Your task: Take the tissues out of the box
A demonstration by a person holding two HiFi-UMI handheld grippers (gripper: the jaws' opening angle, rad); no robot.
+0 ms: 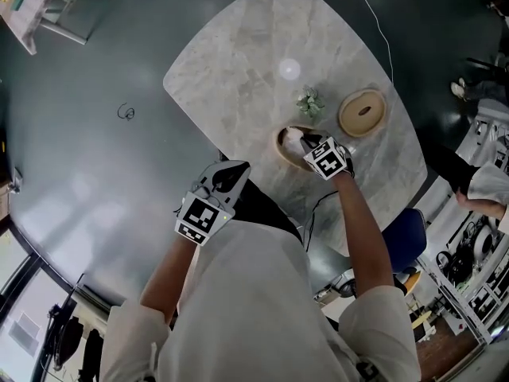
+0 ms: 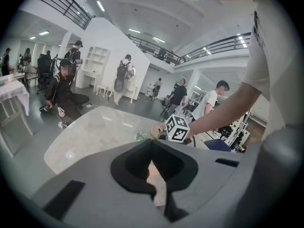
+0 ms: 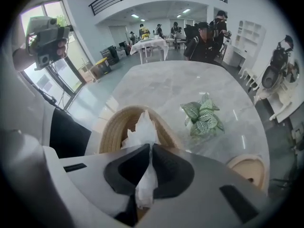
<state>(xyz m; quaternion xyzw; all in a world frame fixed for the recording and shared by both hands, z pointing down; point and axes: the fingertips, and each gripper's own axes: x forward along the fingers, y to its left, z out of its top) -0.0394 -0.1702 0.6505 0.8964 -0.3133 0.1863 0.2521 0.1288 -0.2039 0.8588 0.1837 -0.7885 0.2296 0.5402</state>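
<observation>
- White tissue [image 3: 144, 127] pinched between the nearly closed jaws of the right gripper [image 3: 151, 146], directly over the open round woven box [image 3: 114, 122].
- Lid [image 1: 362, 112] already off, lying at the box's 2 o'clock on the marble table [image 1: 238, 62]; small potted plant [image 1: 310, 102] at 1 o'clock.
- Left gripper [image 2: 153, 141] closed on nothing, held off the table's edge at 8 o'clock.
- Judged early in the job: one tissue gripped but not yet drawn clear, and no telling how many remain inside.
</observation>
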